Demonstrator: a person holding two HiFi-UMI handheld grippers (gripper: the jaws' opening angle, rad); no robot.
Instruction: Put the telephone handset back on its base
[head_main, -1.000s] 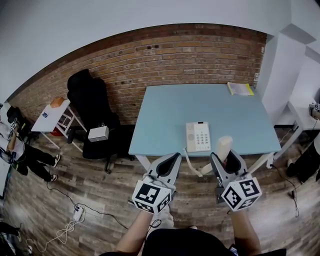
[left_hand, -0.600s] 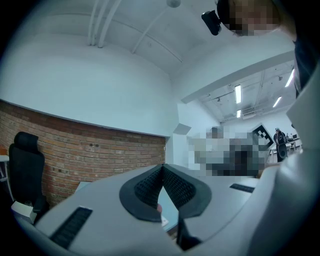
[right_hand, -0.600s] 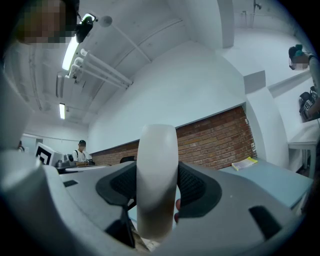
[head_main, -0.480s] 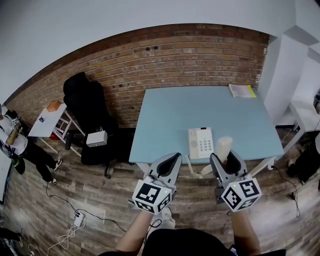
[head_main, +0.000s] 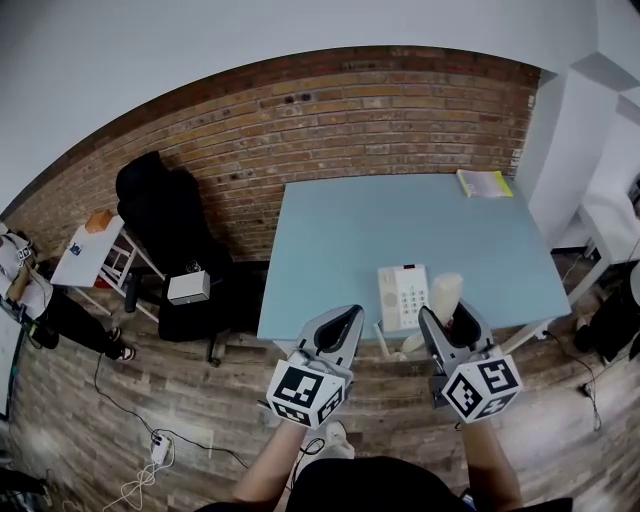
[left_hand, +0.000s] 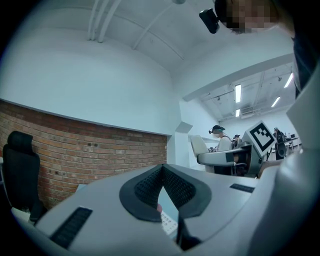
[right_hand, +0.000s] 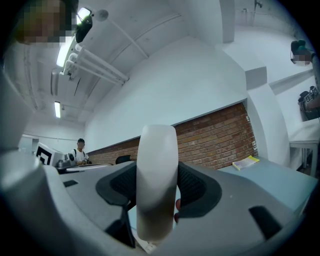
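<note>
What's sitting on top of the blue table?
A white telephone base near the front edge and a yellow book at the far right corner. The right hand-held gripper and its handset cover a bit of the front edge.

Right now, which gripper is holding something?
The right gripper: its jaws are clamped on the cream handset, which stands up between them. The left gripper has its jaws together with nothing between.
</note>
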